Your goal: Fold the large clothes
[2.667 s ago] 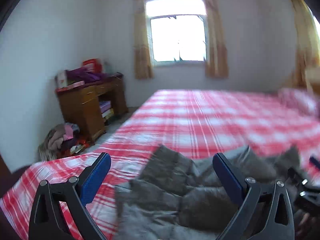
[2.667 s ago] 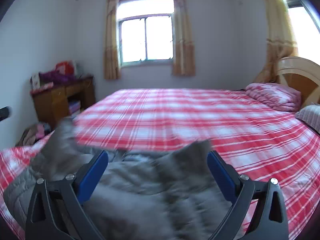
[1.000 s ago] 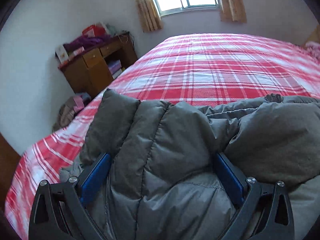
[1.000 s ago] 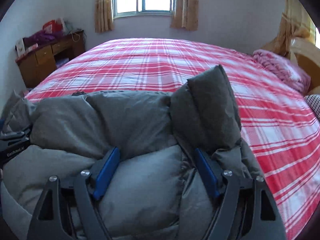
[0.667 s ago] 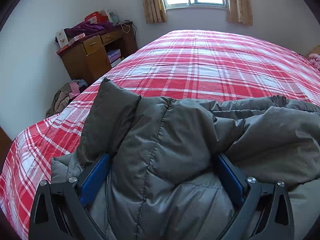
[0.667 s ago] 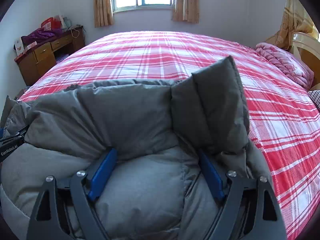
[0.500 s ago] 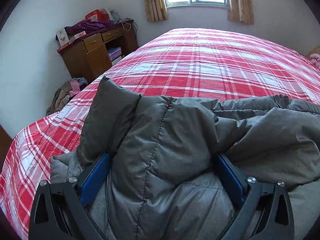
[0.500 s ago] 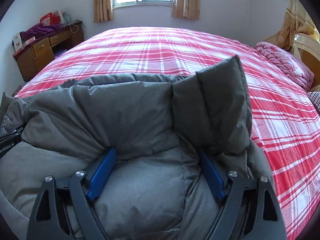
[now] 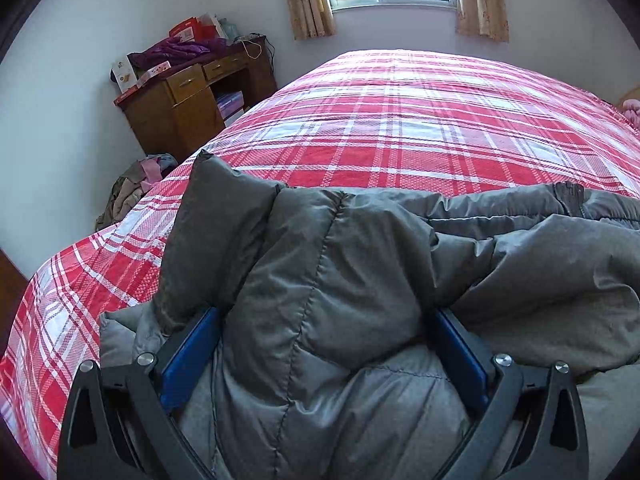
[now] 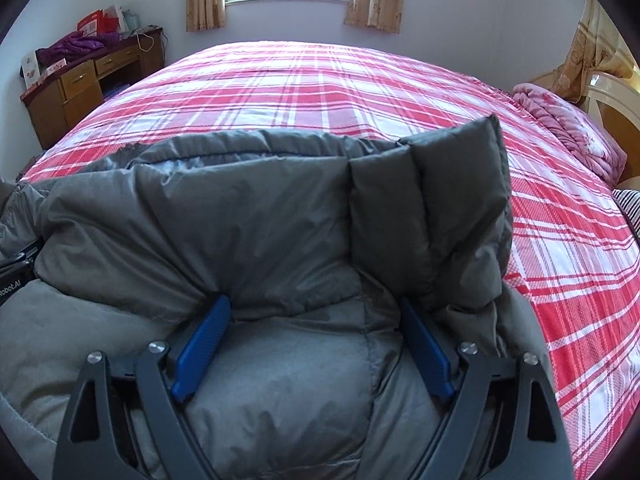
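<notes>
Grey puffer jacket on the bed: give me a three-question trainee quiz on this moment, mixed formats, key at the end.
1. True or false: the grey puffer jacket lies on a bed with a red plaid cover.
2. Multiple choice: what sits between the blue pads of the left gripper? A) bare bedsheet B) jacket fabric C) a pillow
3. Fill in: in the right wrist view, a stiff flap of the jacket stands up just beyond the right gripper, toward the ____ side of the picture.

Key: 1 true; 2 B; 3 right
</notes>
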### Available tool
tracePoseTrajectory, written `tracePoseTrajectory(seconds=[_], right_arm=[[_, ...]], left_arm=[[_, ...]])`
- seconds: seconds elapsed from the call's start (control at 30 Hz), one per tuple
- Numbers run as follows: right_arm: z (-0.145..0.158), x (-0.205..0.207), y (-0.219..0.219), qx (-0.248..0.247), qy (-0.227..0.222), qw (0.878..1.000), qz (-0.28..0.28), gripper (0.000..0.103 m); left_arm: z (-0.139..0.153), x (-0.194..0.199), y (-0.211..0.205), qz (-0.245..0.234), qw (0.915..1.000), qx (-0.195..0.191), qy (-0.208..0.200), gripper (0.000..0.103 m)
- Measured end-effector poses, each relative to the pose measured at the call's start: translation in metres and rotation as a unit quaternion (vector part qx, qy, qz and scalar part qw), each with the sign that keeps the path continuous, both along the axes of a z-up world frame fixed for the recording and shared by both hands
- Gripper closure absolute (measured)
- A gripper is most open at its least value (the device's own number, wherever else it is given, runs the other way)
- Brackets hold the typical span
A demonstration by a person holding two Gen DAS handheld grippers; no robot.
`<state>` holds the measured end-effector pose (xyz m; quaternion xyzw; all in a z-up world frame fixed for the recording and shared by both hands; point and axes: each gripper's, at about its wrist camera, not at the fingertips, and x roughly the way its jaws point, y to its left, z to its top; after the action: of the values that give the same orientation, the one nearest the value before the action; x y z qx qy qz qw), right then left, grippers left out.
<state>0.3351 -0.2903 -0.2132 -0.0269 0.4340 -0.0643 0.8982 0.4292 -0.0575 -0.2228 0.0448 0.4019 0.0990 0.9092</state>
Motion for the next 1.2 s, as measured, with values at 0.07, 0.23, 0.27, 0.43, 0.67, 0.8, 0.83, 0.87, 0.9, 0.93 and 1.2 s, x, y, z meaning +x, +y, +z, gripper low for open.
tracePoseTrajectory(seconds=[0.07,0.23,0.27,0.43,0.67,0.8,0.83,0.87,0.9,0.93,1.2], right_arm=[[0.0,0.0,-0.001,-0.001,0.001,1.0,0.0,0.015],[0.0,0.0,0.0,-0.005,0.003,1.0,0.0,0.015],[0.0,0.001,0.0,-0.006,0.003,1.0,0.0,0.015],[0.0,0.002,0.002,-0.01,0.005,1.0,-0.001,0.015],[0.0,0.002,0.005,-0.022,0.007,1.0,-0.001,0.015],[0.005,0.001,0.006,-0.024,0.012,1.0,0.003,0.014],[0.009,-0.002,0.006,-0.026,0.014,1.0,0.003,0.013],[0.014,-0.006,0.007,-0.027,0.013,1.0,0.003,0.013],[0.021,-0.012,0.009,-0.022,0.008,1.0,0.005,0.013],[0.031,-0.022,0.013,-0.014,-0.003,1.0,0.009,0.013],[0.058,-0.094,0.074,-0.005,-0.068,0.996,0.06,0.009]], left_arm=[[0.0,0.0,0.0,0.0,1.0,0.0,0.0,0.001],[0.0,0.001,0.0,0.0,1.0,0.001,0.0,0.001],[0.0,0.0,0.0,0.0,1.0,0.001,0.0,0.001],[0.0,0.001,0.0,-0.001,1.0,0.0,0.0,0.001],[0.0,0.001,0.0,-0.001,1.0,0.001,0.002,0.001],[0.014,-0.001,0.003,-0.025,0.9991,-0.004,0.035,0.001],[0.024,-0.009,0.007,-0.031,0.999,-0.006,0.031,0.001],[0.035,-0.021,0.011,-0.035,0.9991,-0.002,0.023,0.001],[0.045,-0.035,0.016,-0.034,0.9993,0.008,0.011,0.001],[0.056,-0.054,0.024,-0.031,0.9993,0.019,-0.007,0.001],[0.021,-0.108,0.08,0.019,0.9995,0.027,-0.005,0.001]])
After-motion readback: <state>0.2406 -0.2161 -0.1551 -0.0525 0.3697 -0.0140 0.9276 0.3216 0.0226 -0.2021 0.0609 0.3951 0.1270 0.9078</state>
